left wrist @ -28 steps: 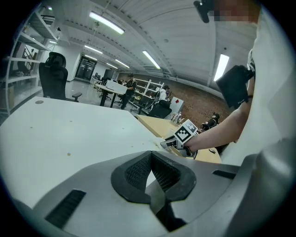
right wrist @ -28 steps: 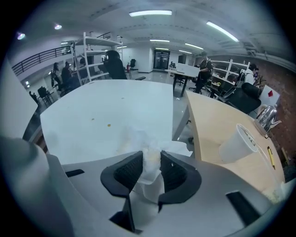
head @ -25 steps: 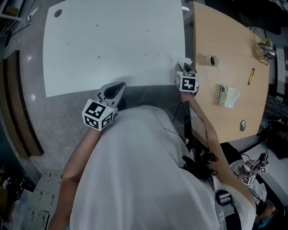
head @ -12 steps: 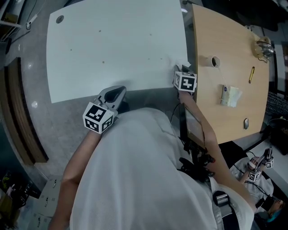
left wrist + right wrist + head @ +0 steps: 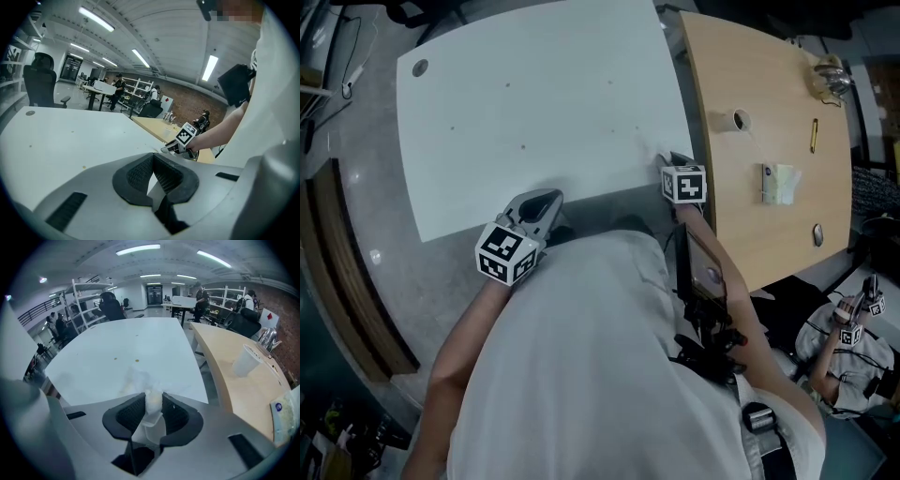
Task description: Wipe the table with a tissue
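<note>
The white table [image 5: 534, 103] fills the upper left of the head view. My right gripper [image 5: 671, 161] points steeply down at its near right corner. In the right gripper view, my right gripper [image 5: 153, 401] is shut on a bunched white tissue [image 5: 151, 409], whose loose end trails onto the white table [image 5: 126, 348]. A few small brown specks [image 5: 137, 361] lie just beyond it. My left gripper [image 5: 539, 200] hovers at the near edge, further left. In the left gripper view, my left gripper [image 5: 152, 161] shows a narrow gap with nothing in it. The right gripper [image 5: 180, 143] lies ahead of it.
A tan wooden table [image 5: 750, 206] adjoins the white one on the right. On it lie a tipped paper cup [image 5: 733, 120], a tissue packet [image 5: 778, 183] and a pen [image 5: 813, 136]. A seated person [image 5: 848, 347] is at lower right. Grey floor and a curved wooden bench [image 5: 347, 272] are at left.
My right gripper has drawn the tissue back along the table's right side toward the near corner. The left gripper has drifted a little along the near edge.
</note>
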`<state>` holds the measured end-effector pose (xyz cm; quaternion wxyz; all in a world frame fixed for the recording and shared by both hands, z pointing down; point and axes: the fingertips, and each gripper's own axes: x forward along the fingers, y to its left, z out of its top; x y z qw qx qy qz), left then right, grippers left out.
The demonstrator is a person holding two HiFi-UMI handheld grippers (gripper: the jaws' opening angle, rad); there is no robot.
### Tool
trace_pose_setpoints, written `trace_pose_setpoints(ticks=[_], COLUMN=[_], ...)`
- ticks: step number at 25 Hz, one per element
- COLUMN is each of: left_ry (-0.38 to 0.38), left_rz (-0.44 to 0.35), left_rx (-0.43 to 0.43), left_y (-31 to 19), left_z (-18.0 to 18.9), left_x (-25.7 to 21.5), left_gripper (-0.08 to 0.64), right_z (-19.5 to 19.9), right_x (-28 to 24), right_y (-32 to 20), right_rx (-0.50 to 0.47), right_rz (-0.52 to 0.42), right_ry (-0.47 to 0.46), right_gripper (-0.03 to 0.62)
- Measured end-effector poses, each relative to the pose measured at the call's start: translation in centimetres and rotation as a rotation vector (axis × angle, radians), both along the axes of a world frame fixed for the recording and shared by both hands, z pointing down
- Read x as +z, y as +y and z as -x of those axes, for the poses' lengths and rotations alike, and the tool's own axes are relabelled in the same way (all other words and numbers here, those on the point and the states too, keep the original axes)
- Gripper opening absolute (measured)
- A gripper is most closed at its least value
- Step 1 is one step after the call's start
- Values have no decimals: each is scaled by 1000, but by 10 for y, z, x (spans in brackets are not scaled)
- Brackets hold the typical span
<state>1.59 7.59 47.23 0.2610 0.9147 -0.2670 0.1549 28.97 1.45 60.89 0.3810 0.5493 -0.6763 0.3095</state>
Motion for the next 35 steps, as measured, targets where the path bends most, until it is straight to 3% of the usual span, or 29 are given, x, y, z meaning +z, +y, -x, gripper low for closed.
trace_pose_setpoints(ticks=[3, 7, 11, 15, 21, 25, 29, 35], left_ry=[7, 18, 14, 7, -12, -33, -39, -43], left_rz=[-7, -23, -22, -14, -20, -10, 10, 42], left_rx=[26, 47, 61, 51, 9, -41, -83, -128], left_y=[0, -5, -6, -6, -20, -28, -28, -29], left_z=[5, 11, 12, 5, -2, 1, 5, 9], left_x=[-2, -7, -4, -1, -8, -7, -4, 4], left_gripper=[6, 6, 6, 6, 6, 6, 6, 6], right_z=[5, -28, -56, -51, -16, -2, 11, 29], right_x=[-6, -36, -50, -38, -18, -10, 0, 1], right_y=[13, 15, 17, 18, -22, -53, -61, -65], right_rx=[52, 322, 429, 376, 194, 68, 21, -27], right_rz=[-59, -228, -261, -203, -151, -123, -75, -81], right_ry=[-90, -255, -282, -239, -200, -114, -50, -16], right_gripper=[113, 114, 114, 114, 114, 114, 113, 112])
